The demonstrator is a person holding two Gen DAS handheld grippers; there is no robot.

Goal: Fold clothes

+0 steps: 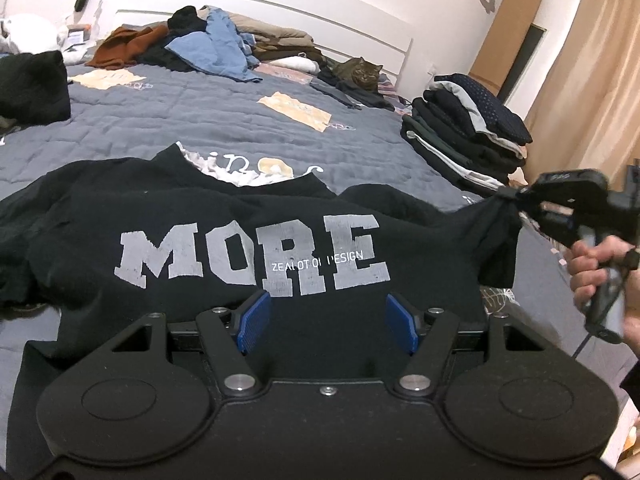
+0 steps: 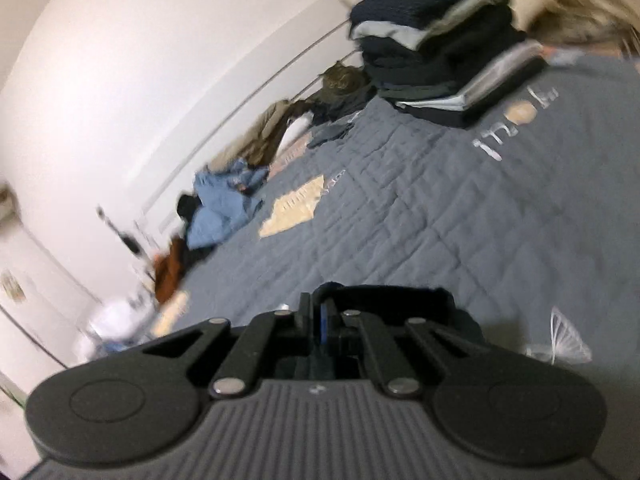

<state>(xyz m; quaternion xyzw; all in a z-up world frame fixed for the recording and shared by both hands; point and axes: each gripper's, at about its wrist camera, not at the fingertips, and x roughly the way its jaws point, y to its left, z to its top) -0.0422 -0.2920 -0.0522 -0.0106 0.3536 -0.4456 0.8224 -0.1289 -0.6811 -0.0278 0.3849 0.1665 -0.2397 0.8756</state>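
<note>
Closest to us in the left wrist view is the left gripper [image 1: 328, 322], blue pads [image 1: 253, 322] spread apart over the lower part of the black T-shirt [image 1: 224, 216], with nothing pinched between them. The shirt lies face up on the grey quilted bedspread [image 1: 208, 120], and we can read "MORE" in big worn grey block letters, with small white text across it that looks like "ZEALOT OF DESIGN", though a couple of letters are broken up. Lettering on the bedspread peeks out behind the collar, mostly covered, so we can't read it.

Off to the right, the right gripper [image 1: 516, 198] is clamped on the shirt's sleeve, pulling it up off the bed, held by a hand [image 1: 596, 268] that's partly cut off by the frame edge. Further back there's a stack of folded dark clothes [image 1: 468, 136], an unfolded pile [image 1: 208, 36] against the headboard, and a tabby cat [image 1: 362, 74] sitting among them.

The right wrist view is tilted and pretty blurry. The right gripper [image 2: 324, 320] is closed, just a sliver of blue showing between the jaws, with black fabric [image 2: 400, 300] bunched right at the tips. Most of the shirt is hidden behind the tool here. White letters on the bedspread [image 2: 400, 216] are too smeared to read. The folded stack [image 2: 436, 48] and the cat [image 2: 340, 80] are fuzzy too.
</note>
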